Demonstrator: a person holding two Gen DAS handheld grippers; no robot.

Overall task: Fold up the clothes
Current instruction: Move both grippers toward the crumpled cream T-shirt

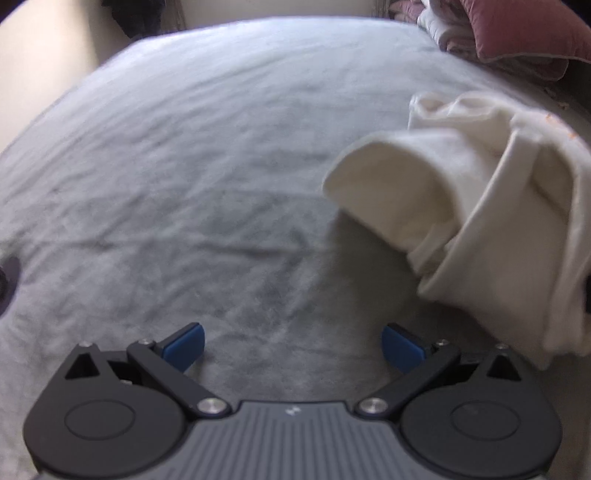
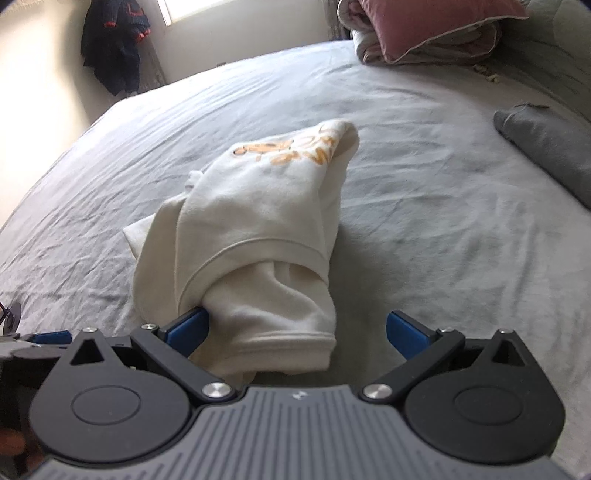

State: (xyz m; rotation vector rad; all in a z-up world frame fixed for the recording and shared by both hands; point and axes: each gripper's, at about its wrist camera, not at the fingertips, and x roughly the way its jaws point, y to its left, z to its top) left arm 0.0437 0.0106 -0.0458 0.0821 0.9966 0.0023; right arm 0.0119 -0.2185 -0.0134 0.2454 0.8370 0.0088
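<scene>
A cream sweatshirt point(image 2: 255, 236) with an orange print is seen lying bundled on the grey bed point(image 2: 424, 177), roughly in the middle of it. Its long axis is run from the near edge toward the far right, with a ribbed hem and a cuff turned toward the right hand-held gripper point(image 2: 297, 332). That gripper is spread wide and nothing is held by it; the near end of the sweatshirt is found between its fingers, touching or almost touching the left blue pad point(image 2: 188, 330), while the right pad is kept apart from the cloth.

The left hand-held gripper point(image 1: 293, 345) is also spread wide and empty, poised over bare sheet. From it the sweatshirt point(image 1: 480, 221) is placed to the right and slightly farther off, so the right side is judged the nearer for a grasp at the hem. A pink pillow point(image 2: 424, 26) and a grey garment point(image 2: 546, 147) are left at the far right of the bed.
</scene>
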